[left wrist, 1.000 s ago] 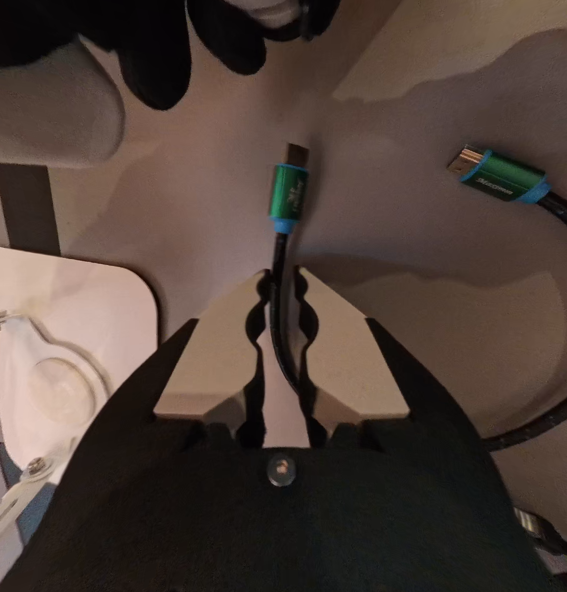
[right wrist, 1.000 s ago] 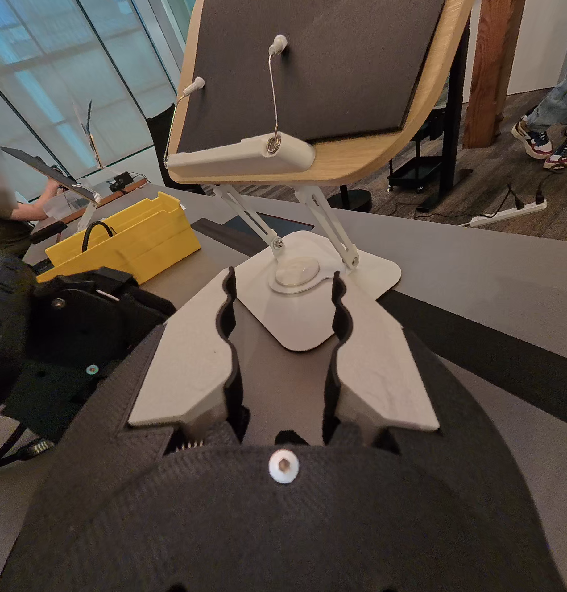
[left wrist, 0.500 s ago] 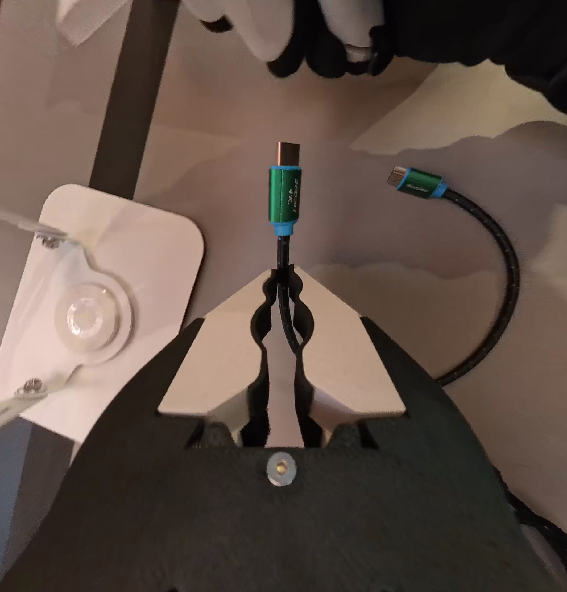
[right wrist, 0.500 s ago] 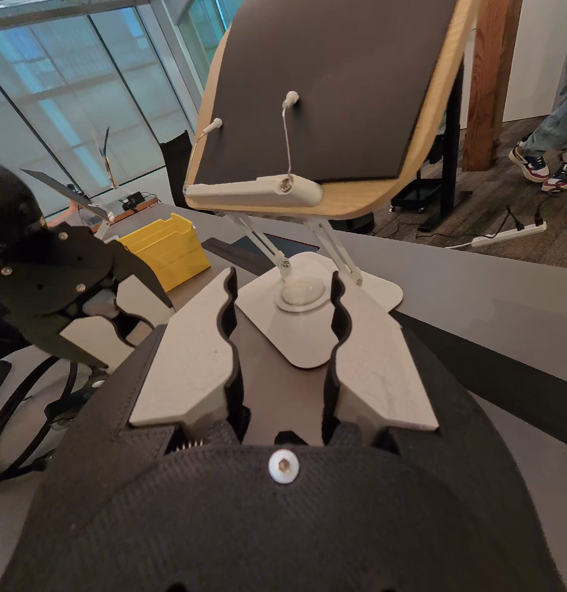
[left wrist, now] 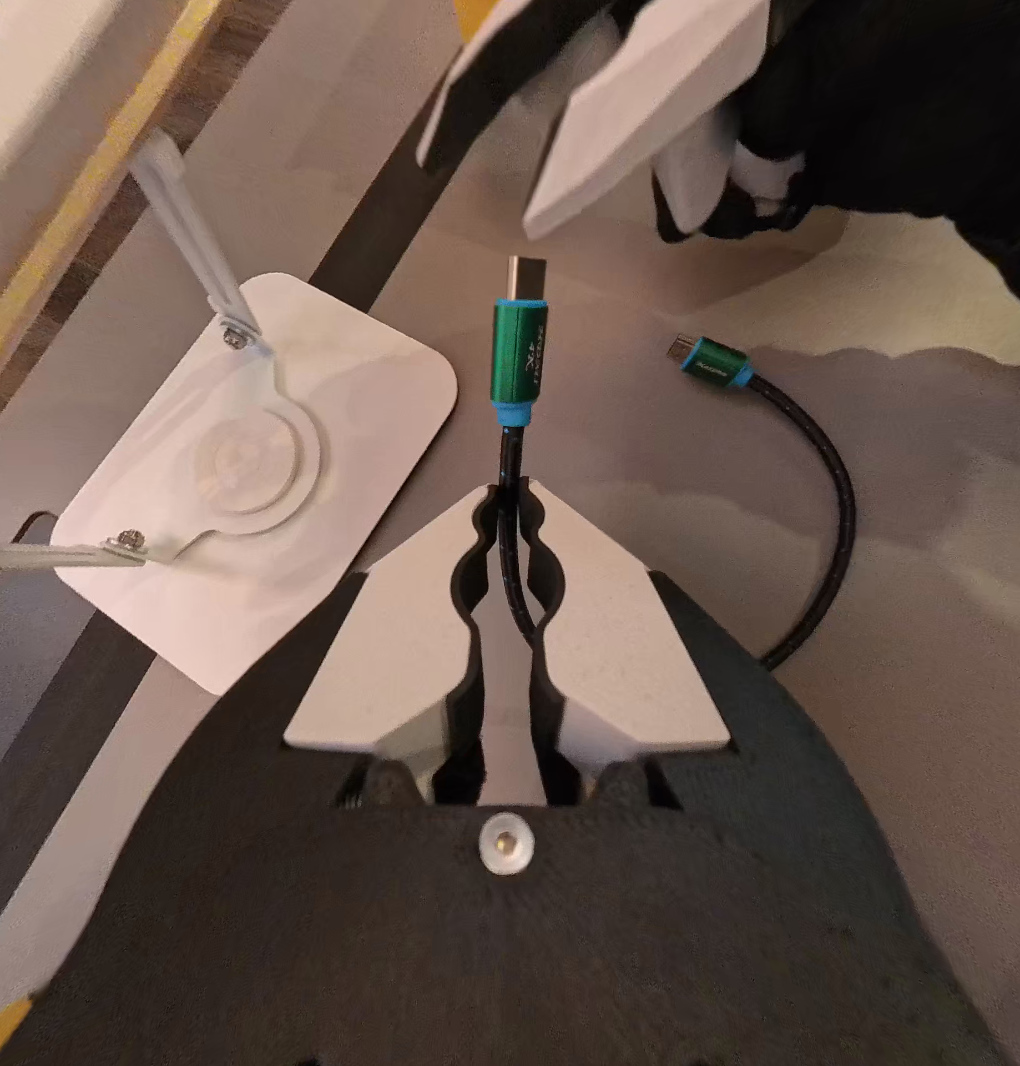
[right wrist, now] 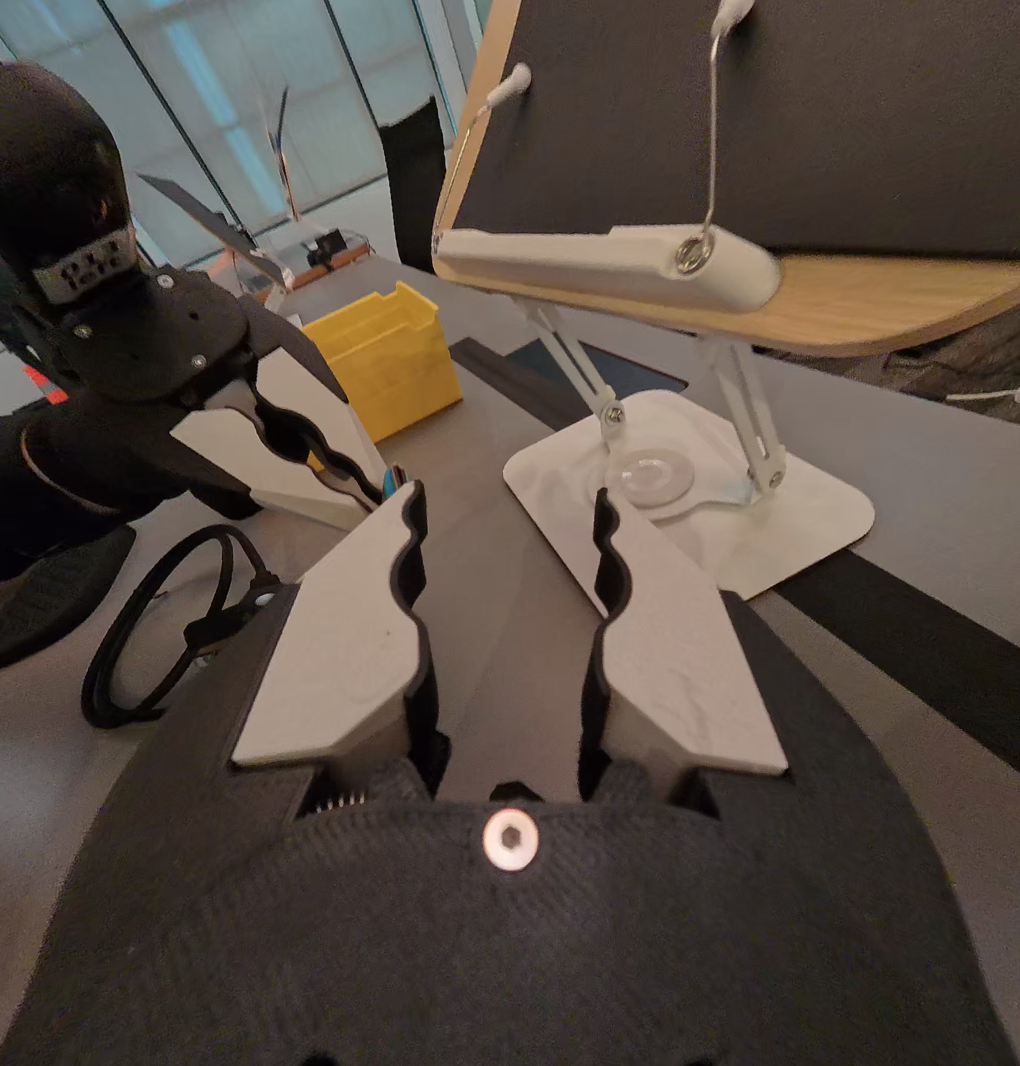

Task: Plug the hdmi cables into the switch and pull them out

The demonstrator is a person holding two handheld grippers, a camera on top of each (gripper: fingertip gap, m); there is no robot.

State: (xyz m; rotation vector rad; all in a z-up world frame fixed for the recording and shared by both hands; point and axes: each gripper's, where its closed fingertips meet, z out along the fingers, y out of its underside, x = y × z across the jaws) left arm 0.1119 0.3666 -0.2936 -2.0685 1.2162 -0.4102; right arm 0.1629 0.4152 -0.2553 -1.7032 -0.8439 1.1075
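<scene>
Your left gripper [left wrist: 509, 490] stays clenched on the braided HDMI cable [left wrist: 510, 461], its green plug [left wrist: 519, 360] (white lettering on the sleeve) standing beyond the tips. Since 1 second ago the view has lifted from the grey table [left wrist: 698, 461], and the white stand base [left wrist: 254, 484] now lies fully visible at left. A 2nd green plug [left wrist: 712, 362] rests far right. Your right gripper [right wrist: 510, 507] hangs released, nothing between its fingers; the yellow bin [right wrist: 389, 357] sits far left.
</scene>
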